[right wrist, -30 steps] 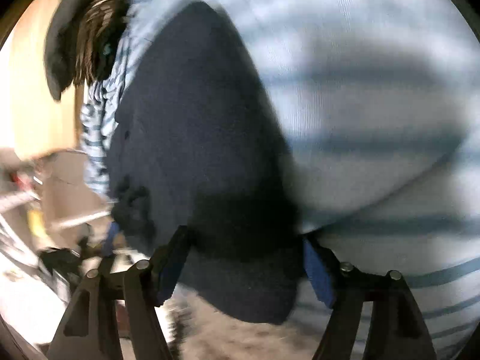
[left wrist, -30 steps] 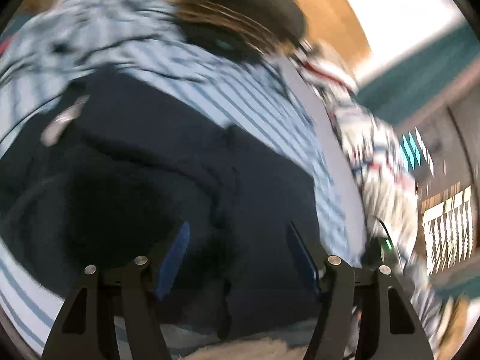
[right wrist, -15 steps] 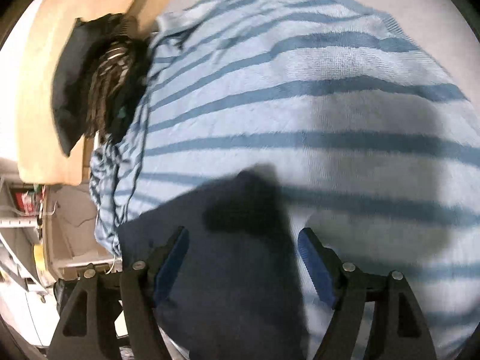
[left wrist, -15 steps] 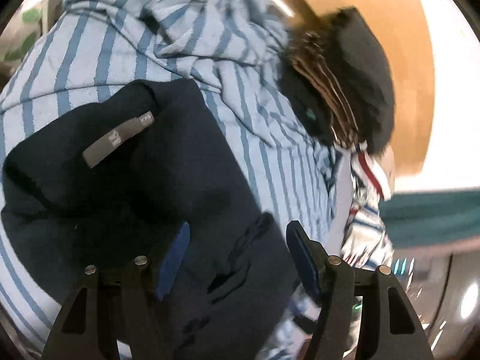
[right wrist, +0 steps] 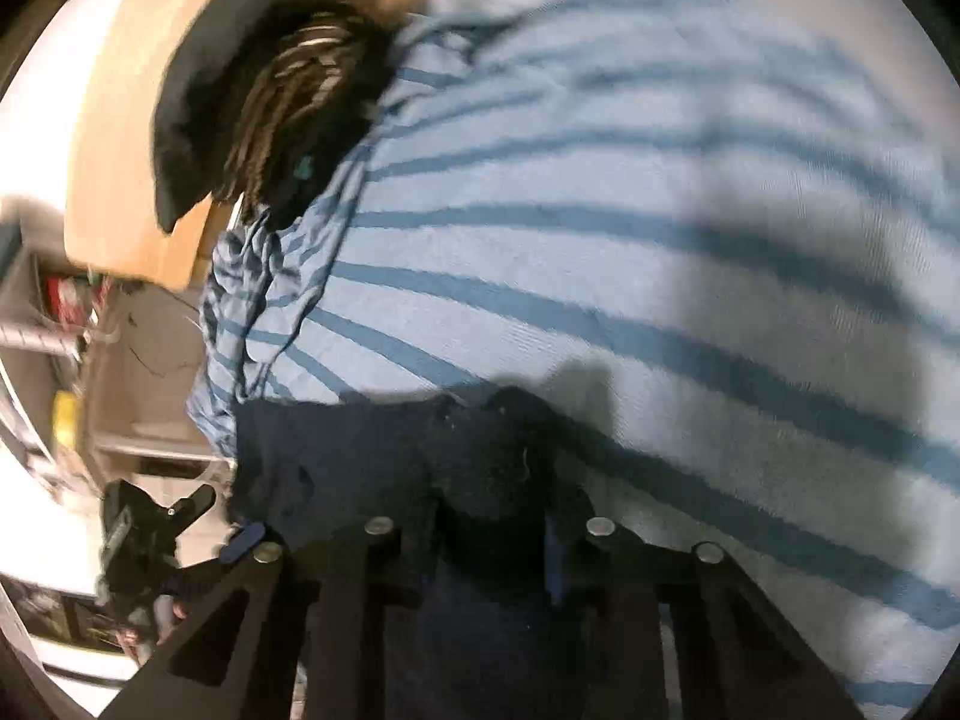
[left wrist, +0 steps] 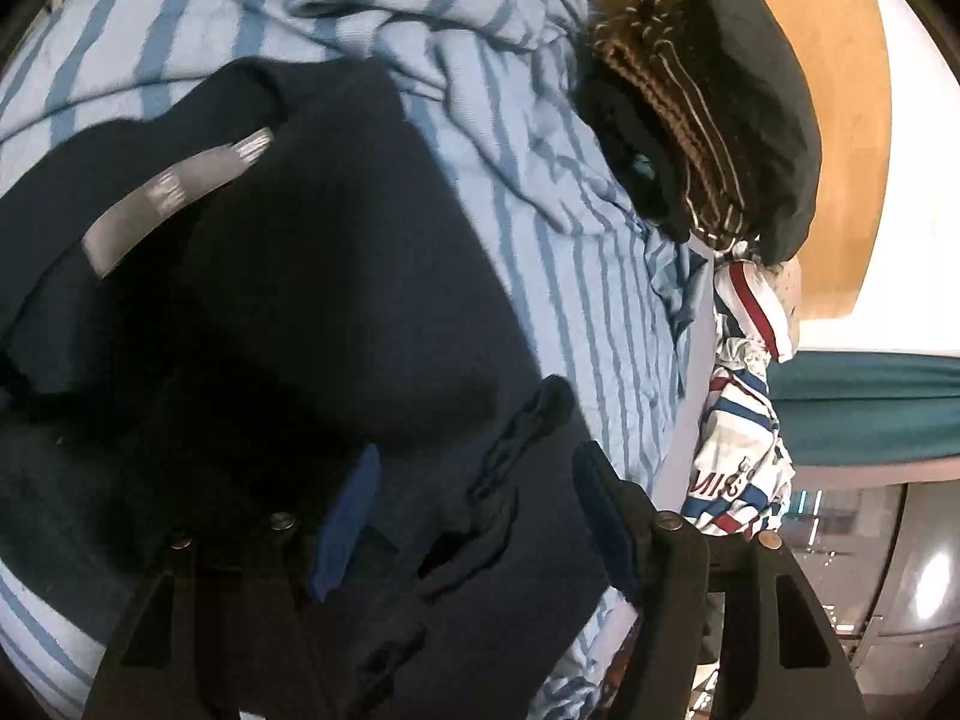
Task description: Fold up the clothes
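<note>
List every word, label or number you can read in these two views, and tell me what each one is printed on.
"MIS": blue letters, cut off by folds, on the white garment with red and blue stripes, seen in the left wrist view.
Grey neck label on the navy garment: it carries print, too blurred to read.
Right wrist view: no readable text; the clutter at the left edge is too blurred.
</note>
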